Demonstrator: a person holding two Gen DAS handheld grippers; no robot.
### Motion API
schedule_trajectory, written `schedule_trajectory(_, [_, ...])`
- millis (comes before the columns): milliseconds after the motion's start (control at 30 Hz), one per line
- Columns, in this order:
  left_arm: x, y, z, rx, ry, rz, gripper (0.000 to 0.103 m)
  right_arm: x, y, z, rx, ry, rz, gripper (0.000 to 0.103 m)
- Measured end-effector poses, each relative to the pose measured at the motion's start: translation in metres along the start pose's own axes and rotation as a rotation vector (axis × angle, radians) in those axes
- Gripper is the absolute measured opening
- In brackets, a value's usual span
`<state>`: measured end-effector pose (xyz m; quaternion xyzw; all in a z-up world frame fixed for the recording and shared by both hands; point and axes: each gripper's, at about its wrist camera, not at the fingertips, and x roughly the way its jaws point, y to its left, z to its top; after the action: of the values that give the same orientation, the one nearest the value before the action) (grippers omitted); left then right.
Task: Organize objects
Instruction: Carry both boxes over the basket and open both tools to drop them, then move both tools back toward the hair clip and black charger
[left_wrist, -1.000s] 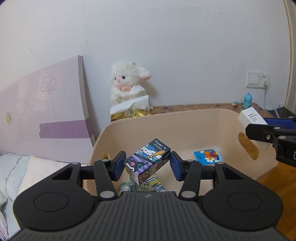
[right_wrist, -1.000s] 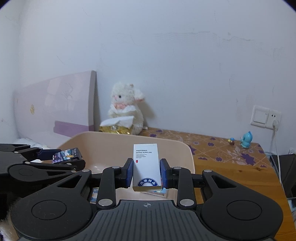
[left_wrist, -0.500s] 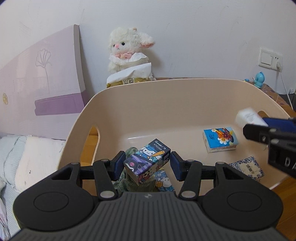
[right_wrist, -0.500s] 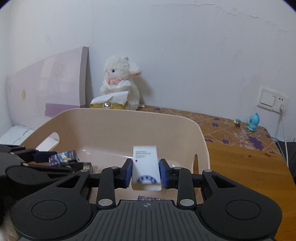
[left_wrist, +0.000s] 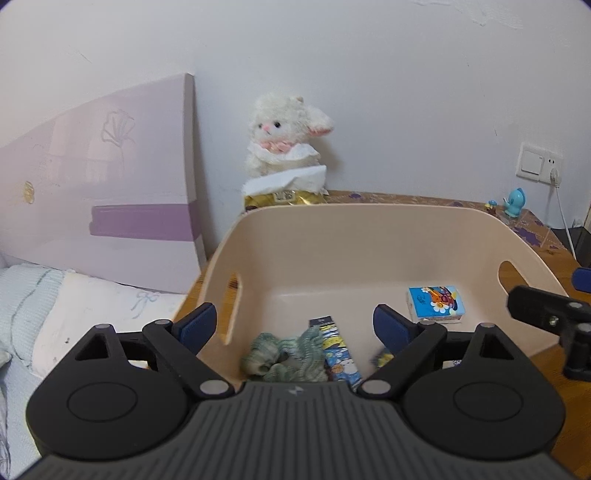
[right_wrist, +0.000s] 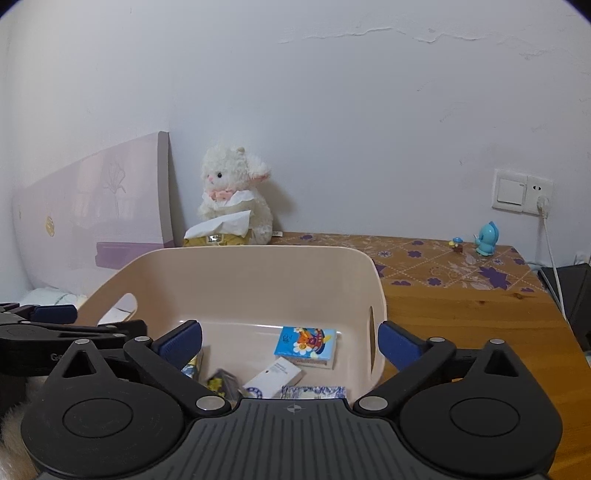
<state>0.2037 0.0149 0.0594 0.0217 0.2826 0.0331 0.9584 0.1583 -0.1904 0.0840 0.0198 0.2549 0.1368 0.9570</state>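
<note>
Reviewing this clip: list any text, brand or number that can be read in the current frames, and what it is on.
"G": start of an embossed word on the left tool's arm, the rest hidden.
White box in the beige bin: printed lines, too small to read.
Gold packet below the plush lamb: dark label, blurred.
Blue cartoon box: pictures only, no legible words.

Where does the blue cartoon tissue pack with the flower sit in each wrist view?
Left wrist view: the blue tissue pack lies on the bin floor, right of centre, just beyond the right finger of the open left tongs.
Right wrist view: the same pack lies on the bin floor near centre, between the open right tongs' fingers.
Shared landmark: the white plush lamb against the wall behind the beige bin.
</note>
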Motion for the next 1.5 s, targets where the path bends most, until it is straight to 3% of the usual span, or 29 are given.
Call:
schedule_trajectory(267, [-0.03, 0.025, -0.02, -0.054, -0.004, 0.028, 0.093, -0.016, 0.007, -0.023, -0.001, 0.049, 0.016, 0.103])
schedule_trajectory(367, [-0.042, 0.034, -0.026, -0.075, 0.008, 0.03, 0.098, -0.019, 0.006, -0.037, 0.004, 0.082, 0.021, 0.103])
schedule_trajectory(667, [-0.065, 0.036, -0.051, -0.044, 0.024, 0.033, 0.098, -0.028, 0.005, -0.075, 0.006, 0.174, 0.03, 0.103])
schedule_trajectory(867, [-0.065, 0.031, -0.076, -0.03, 0.099, 0.053, 0.098, -0.03, 0.008, -0.097, -0.012, 0.23, 0.02, 0.103])
schedule_trajectory(1133, [-0.058, 0.039, -0.104, -0.08, 0.188, 0.009, 0.098, -0.017, 0.022, -0.115, -0.015, 0.3, 0.039, 0.103])
schedule_trajectory(1500, [-0.036, 0.052, -0.119, -0.074, 0.221, 0.052, 0.098, 0.008, 0.05, -0.119, -0.05, 0.344, 0.066, 0.103])
